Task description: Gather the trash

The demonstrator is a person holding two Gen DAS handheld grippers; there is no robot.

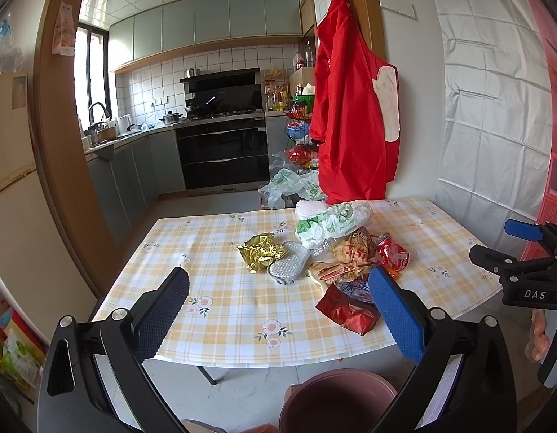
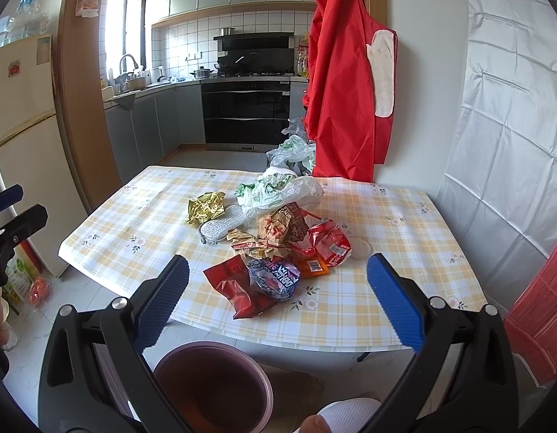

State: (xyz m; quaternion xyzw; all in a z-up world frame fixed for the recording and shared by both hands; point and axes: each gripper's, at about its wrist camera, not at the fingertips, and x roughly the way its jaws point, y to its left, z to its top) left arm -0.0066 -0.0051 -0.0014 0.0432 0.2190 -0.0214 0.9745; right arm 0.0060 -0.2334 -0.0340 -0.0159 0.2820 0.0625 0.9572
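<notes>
A heap of trash lies on the checked table (image 1: 220,288) (image 2: 386,288): a gold foil wrapper (image 1: 262,252) (image 2: 205,207), a silver mesh pad (image 1: 289,265) (image 2: 219,225), a white and green plastic bag (image 1: 332,222) (image 2: 278,191), brown snack wrappers (image 2: 274,231), a crushed red can (image 1: 393,250) (image 2: 328,243), a dark red wrapper (image 1: 348,310) (image 2: 235,285) and a blue-purple packet (image 2: 274,278). A pink bucket (image 1: 336,400) (image 2: 211,386) stands on the floor below the near table edge. My left gripper (image 1: 282,310) and right gripper (image 2: 278,296) both hang open before the table, holding nothing.
A red apron (image 1: 350,108) hangs on the wall beyond the table. Plastic bags (image 1: 285,184) lie on the floor behind it. A fridge (image 2: 22,144) stands at the left, the kitchen counter and oven (image 1: 222,151) at the back. A red chair back (image 2: 541,317) is at the right.
</notes>
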